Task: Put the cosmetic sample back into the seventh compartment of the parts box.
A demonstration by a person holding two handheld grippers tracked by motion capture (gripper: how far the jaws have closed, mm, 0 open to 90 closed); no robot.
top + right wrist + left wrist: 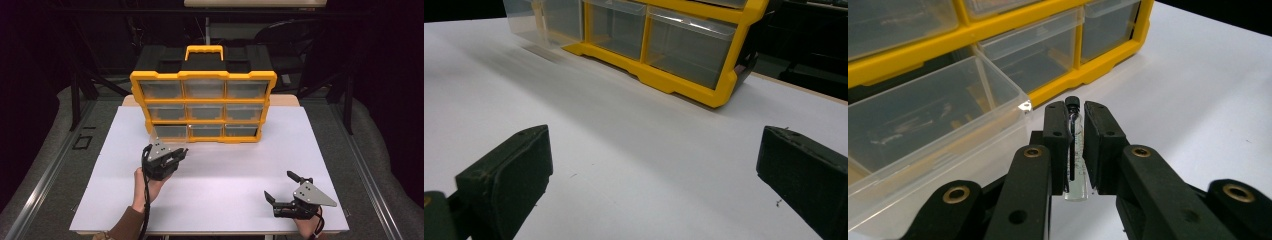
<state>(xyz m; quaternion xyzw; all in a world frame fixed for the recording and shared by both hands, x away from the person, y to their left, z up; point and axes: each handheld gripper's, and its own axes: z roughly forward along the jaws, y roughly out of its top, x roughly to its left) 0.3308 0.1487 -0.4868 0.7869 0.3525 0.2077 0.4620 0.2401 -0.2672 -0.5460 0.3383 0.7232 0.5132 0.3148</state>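
Left gripper (1076, 150), clamped on a small clear vial (1075, 165) held upright just beside the pulled-out bottom-left drawer (923, 130) of the yellow organizer (202, 106), presumably for stowing. Right gripper (284, 189), jaws wide apart and empty, rests low over the white tabletop (225, 175), well clear.

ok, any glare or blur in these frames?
High view: dim surroundings, bright white table, soft overall. Left gripper view: specular glint on the pulled-out drawer corner; the vial is sharp. Right gripper view: streaky blur on the table near the organizer.
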